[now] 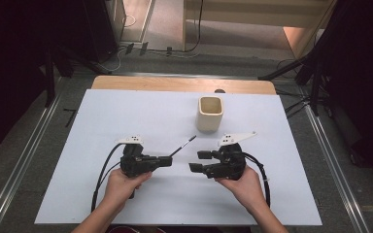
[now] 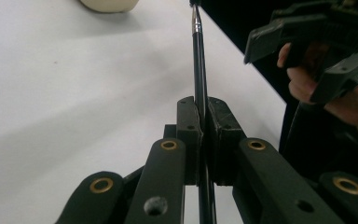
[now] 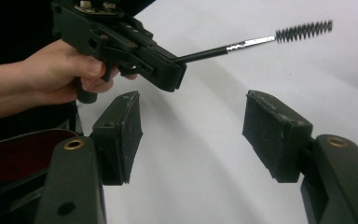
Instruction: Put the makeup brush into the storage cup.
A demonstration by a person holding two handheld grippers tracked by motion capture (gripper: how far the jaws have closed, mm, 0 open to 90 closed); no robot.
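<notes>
Both of my hands come in at the bottom of the high view, and my left gripper (image 1: 167, 160) is clenched on a thin black brush (image 1: 183, 145) that juts up and away toward the cream cup (image 1: 209, 114) on the white desk (image 1: 102, 116). My right gripper (image 1: 199, 161) faces it, near but apart, released. I judge the brush could catch the cup's rim and tip it, since the cup looks light.

Seen from the left gripper view, the jaws pinch the handle (image 2: 199, 70) near its lower end, so I think the long free length could swivel in the grip.

Across in the right gripper view, my pads (image 3: 272, 133) stand wide apart with nothing between them; the bristles (image 3: 303, 31) sit above and beyond.
</notes>
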